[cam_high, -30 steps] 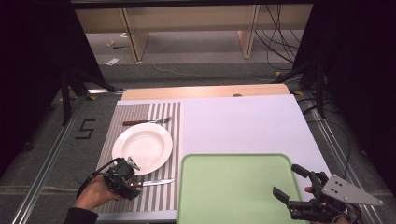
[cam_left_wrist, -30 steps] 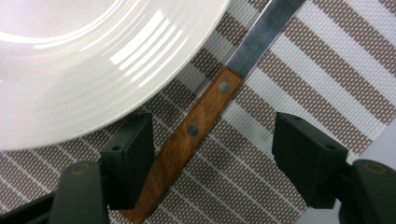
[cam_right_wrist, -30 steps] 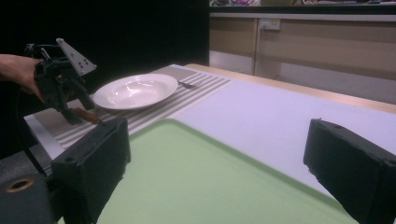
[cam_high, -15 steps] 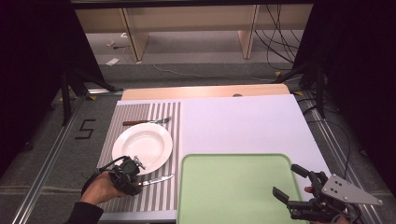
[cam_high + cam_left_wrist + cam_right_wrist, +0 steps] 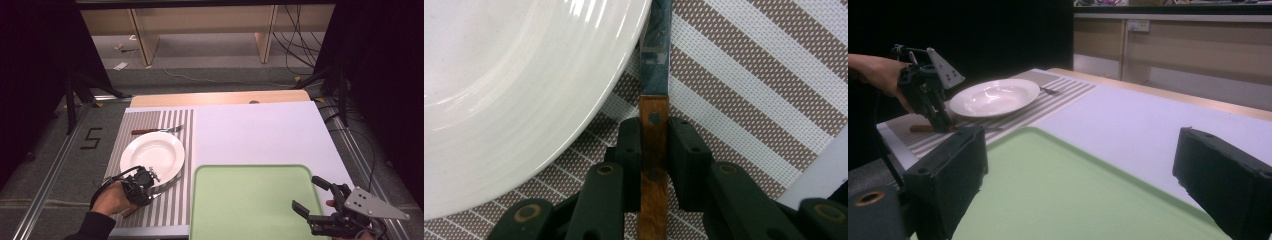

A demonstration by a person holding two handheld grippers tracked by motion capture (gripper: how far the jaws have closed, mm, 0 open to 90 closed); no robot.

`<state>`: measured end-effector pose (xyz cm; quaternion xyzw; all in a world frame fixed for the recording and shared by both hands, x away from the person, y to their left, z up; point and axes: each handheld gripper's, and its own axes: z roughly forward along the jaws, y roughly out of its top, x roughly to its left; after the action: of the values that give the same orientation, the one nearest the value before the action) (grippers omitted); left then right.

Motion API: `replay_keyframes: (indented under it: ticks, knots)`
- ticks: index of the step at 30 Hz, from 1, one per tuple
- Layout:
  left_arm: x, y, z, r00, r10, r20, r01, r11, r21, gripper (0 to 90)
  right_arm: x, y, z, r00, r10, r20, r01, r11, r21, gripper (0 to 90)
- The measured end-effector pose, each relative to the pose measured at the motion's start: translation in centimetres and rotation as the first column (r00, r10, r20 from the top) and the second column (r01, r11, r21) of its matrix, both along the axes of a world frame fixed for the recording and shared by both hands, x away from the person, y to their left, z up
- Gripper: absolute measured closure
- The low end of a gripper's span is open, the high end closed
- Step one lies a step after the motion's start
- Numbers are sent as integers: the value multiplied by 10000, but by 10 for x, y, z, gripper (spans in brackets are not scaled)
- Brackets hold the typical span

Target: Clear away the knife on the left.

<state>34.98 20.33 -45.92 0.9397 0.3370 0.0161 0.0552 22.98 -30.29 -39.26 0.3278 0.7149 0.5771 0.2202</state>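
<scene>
My left hand-held gripper (image 5: 655,165) is clamped on the wooden handle of the knife (image 5: 655,100), lying on the striped mat at 5 o'clock of the plate (image 5: 514,95). It seems light, stiff, and thin; the right hand-held gripper (image 5: 320,200) waits with jaws apart.

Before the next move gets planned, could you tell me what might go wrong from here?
1. The left gripper clamps the knife by its wooden handle, and the blade lies against the plate rim, so lifting may nudge the plate.
2. The grip looks narrow, so the knife may pivot or slip.
</scene>
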Motion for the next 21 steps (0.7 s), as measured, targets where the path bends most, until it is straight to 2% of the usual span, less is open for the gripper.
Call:
replay_keyframes:
  ticks: [2, 4, 11, 13, 16, 18, 19, 20, 21]
  knots:
    - [0, 0, 0, 10000, -11, 9, 11, 10000, 25, 764, 0, 0, 0, 10000, -13, 5, 13, 10000, 0, 85]
    - [-1, 0, 1, 10000, 0, -27, -1, 9999, -132, 767, 0, 0, 0, 10000, -12, -4, 12, 10000, -5, 85]
    - [-5, -5, 10, 9998, 181, -47, -185, 9941, -1069, 769, 0, 0, 0, 10000, 1, 24, -1, 10000, -16, 85]
    - [-5, -5, 11, 9999, 165, -46, -169, 9933, -1141, 769, 0, 0, 0, 10000, -6, 22, 6, 10000, -24, 85]
    - [-7, -6, 15, 9997, 262, -27, -263, 9877, -1540, 769, 0, 0, 0, 10000, -6, 23, 6, 10000, -14, 85]
    - [-7, -5, 17, 9997, 246, 9, -242, 9862, -1638, 769, 0, 0, 0, 10000, 4, 21, -4, 10000, -30, 85]
    - [-9, -4, 20, 9995, 329, -4, -324, 9805, -1939, 769, 0, 0, 0, 10000, 5, 18, -5, 10000, -33, 85]
    - [-9, -4, 20, 9995, 329, -4, -324, 9805, -1939, 769, 0, 0, 0, 10000, 5, 18, -5, 10000, -33, 85]
    - [-9, -4, 20, 9994, 351, 16, -339, 9771, -2102, 769, 0, 0, 0, 10000, 2, 9, -2, 10000, -30, 86]
